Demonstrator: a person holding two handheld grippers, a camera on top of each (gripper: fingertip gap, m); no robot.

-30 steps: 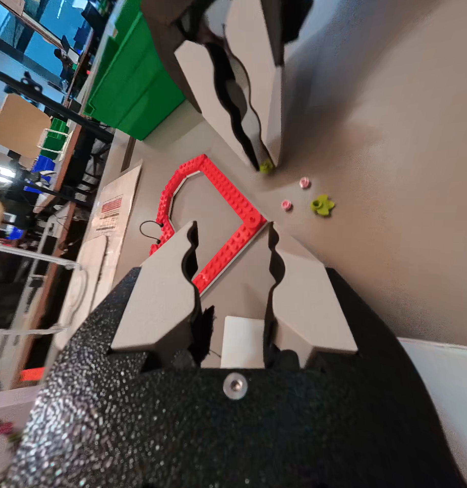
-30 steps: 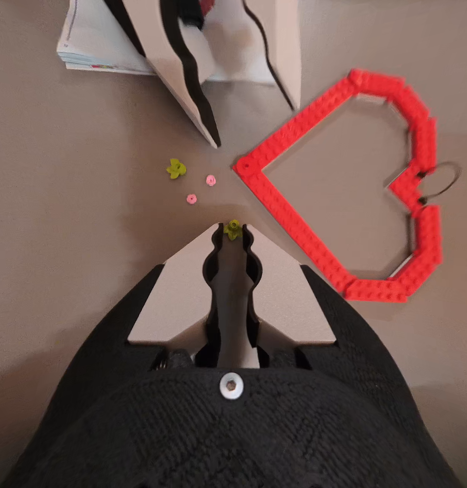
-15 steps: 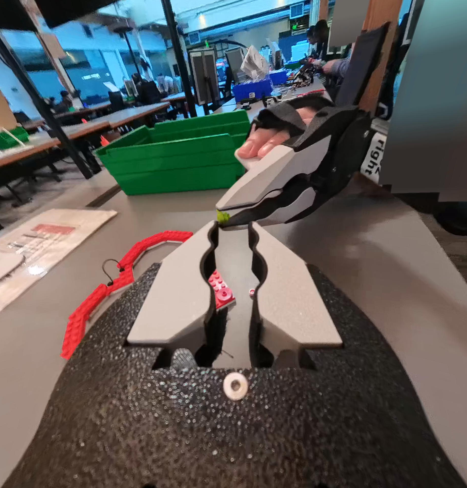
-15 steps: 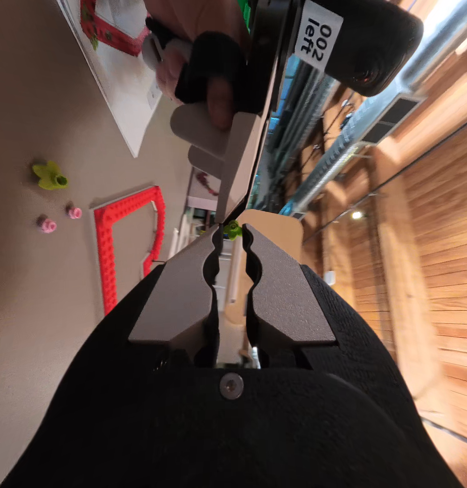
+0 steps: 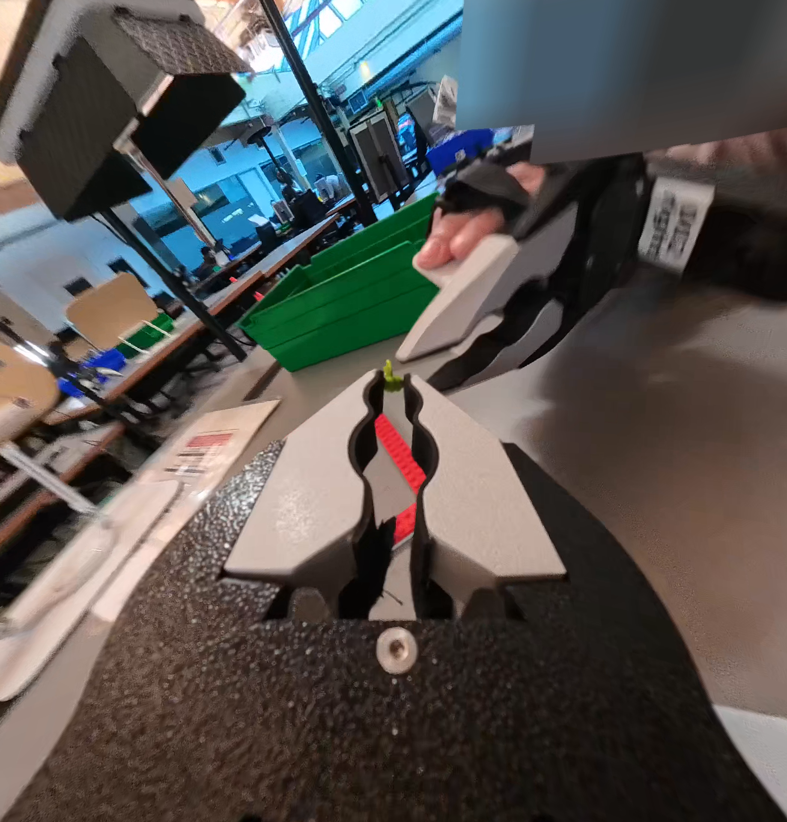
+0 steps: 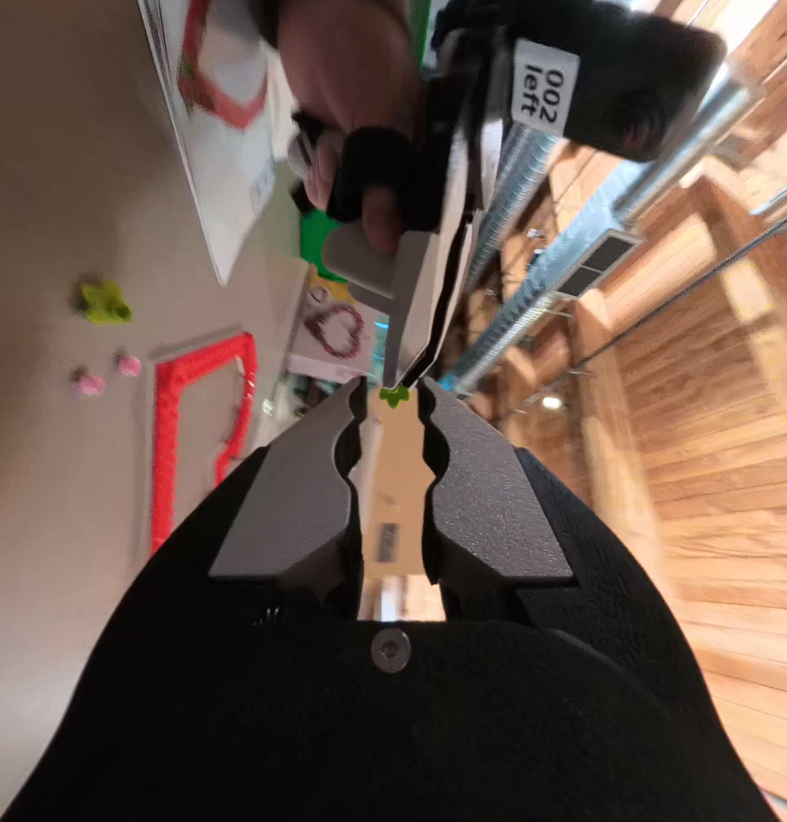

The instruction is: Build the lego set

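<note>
A small lime green leaf piece (image 5: 389, 376) is pinched at the tips of my left gripper (image 5: 391, 379), which is shut on it and held up off the table. In the right wrist view the same piece (image 6: 395, 397) hangs from the left gripper's tips (image 6: 398, 383), between the fingers of my right gripper (image 6: 391, 384), which is open and not touching it. The red heart-shaped frame (image 6: 169, 427) lies flat on the table and shows between my left fingers (image 5: 398, 449). A second lime leaf piece (image 6: 105, 302) and two pink studs (image 6: 128, 364) lie beside the frame.
An instruction booklet (image 6: 222, 133) lies on the table past the loose pieces and shows in the left wrist view (image 5: 196, 453). Green bins (image 5: 338, 307) stand at the table's far edge. A box with a heart picture (image 6: 334, 333) stands behind the frame.
The right gripper lifted the lime piece from the table. The left gripper closed on it, and the right gripper has now opened and let go.
</note>
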